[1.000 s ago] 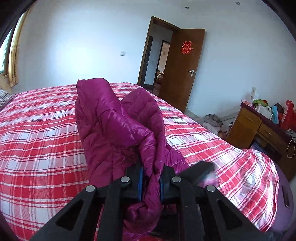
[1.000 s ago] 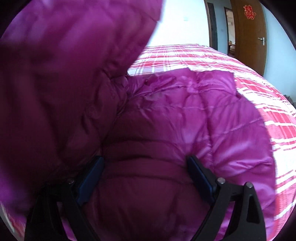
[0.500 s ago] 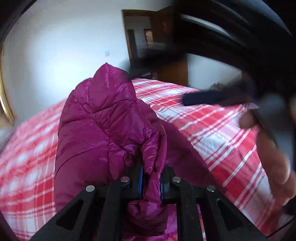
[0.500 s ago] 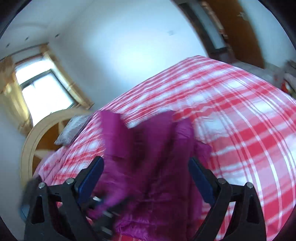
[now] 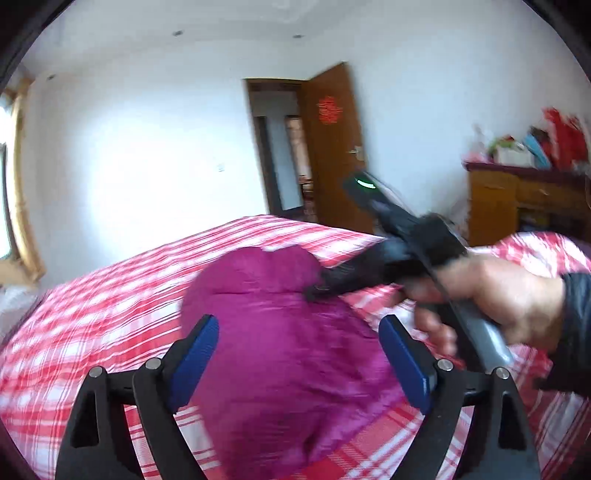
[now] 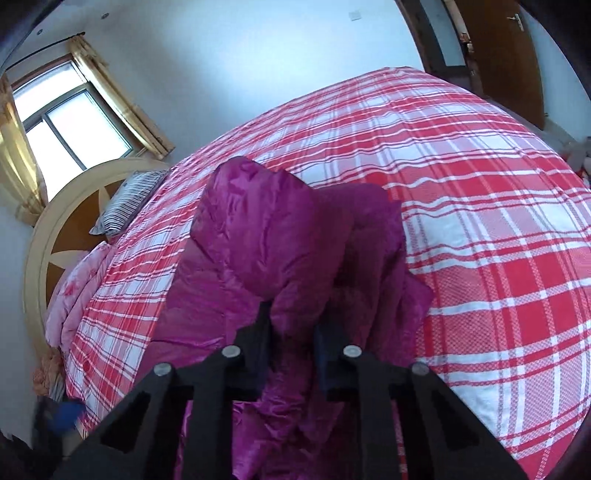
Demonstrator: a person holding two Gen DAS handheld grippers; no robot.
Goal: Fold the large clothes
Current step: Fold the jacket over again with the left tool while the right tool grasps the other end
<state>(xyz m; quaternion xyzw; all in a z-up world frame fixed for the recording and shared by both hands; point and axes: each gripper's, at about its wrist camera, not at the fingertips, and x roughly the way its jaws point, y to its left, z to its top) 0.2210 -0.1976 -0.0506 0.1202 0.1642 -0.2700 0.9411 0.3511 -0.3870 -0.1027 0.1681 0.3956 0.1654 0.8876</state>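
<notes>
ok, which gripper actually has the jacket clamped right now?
The right gripper: its jaws are shut on a fold of the purple jacket. The left gripper is spread wide open above the jacket, holding nothing.

Red-plaid bed (image 6: pixel 480 221) w/ purple jacket (image 6: pixel 288 240), striped pillow (image 6: pixel 125 203).

The room had plain white walls (image 5: pixel 140 147) and a white ceiling (image 5: pixel 236 33) with small recessed lights. A brown wooden door (image 5: pixel 334 147) stood open, a red paper ornament (image 5: pixel 329 109) on it. A wooden dresser (image 5: pixel 517 199) cluttered with bright items stood by the wall. Daylight came through a window (image 6: pixel 70 122) with yellow curtains (image 6: pixel 122 99), above a rounded headboard (image 6: pixel 55 236) and a striped pillow (image 6: pixel 125 203) on the red plaid bed (image 6: pixel 461 184).
</notes>
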